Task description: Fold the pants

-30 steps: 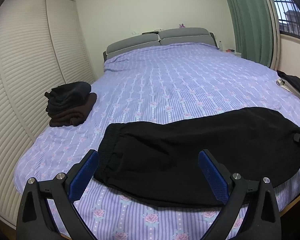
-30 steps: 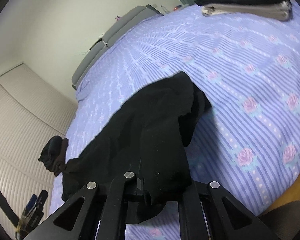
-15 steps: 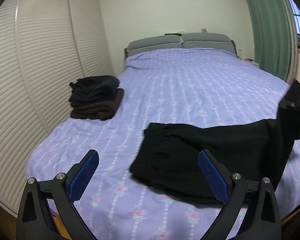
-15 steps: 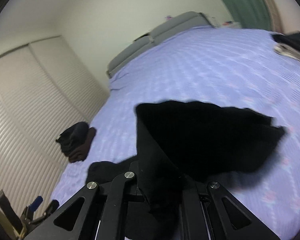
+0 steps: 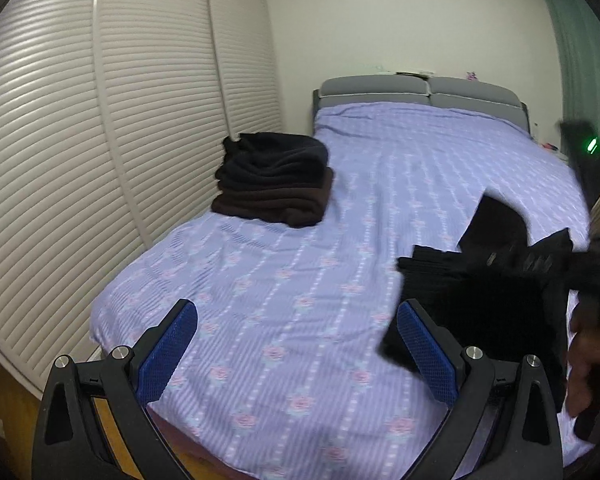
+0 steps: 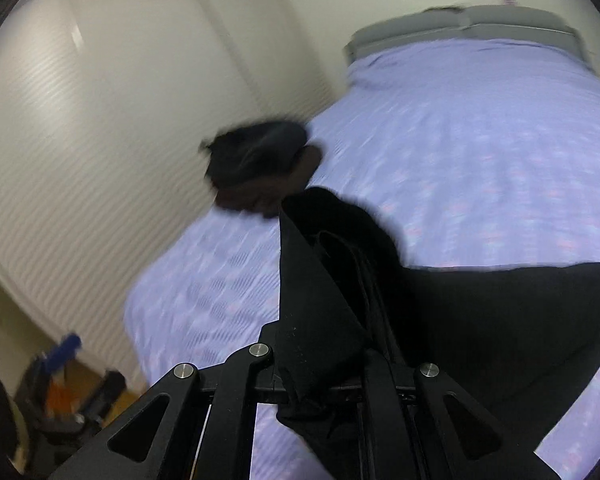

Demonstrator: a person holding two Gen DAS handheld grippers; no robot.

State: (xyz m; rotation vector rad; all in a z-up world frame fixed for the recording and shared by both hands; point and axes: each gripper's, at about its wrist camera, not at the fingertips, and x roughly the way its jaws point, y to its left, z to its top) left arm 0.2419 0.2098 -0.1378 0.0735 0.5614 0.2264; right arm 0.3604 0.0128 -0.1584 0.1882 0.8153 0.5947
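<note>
Louvred wardrobe doors (image 5: 100,160) fill the left wall beside a bed (image 5: 300,320) covered in a lilac striped sheet with rose motifs; a grey padded headboard (image 5: 420,88) stands at the far end and a green curtain (image 5: 572,60) hangs at the right edge. Left side of the bed: a stack of folded dark clothes (image 5: 272,184), black on top of brown, close to the wardrobe. Foreground: left gripper (image 5: 296,352), blue pads spread wide with only bare sheet between them. Right: the black pants (image 5: 480,304) lie on the near right part of the bed, partly doubled over, one end lifted off the sheet. Right wrist view, blurred: right gripper (image 6: 320,368) clamped tight on a bunched fold of the pants (image 6: 320,280), the rest of the cloth trailing to the right across the bed (image 6: 480,140); the stack of folded dark clothes (image 6: 256,164) lies just beyond.
</note>
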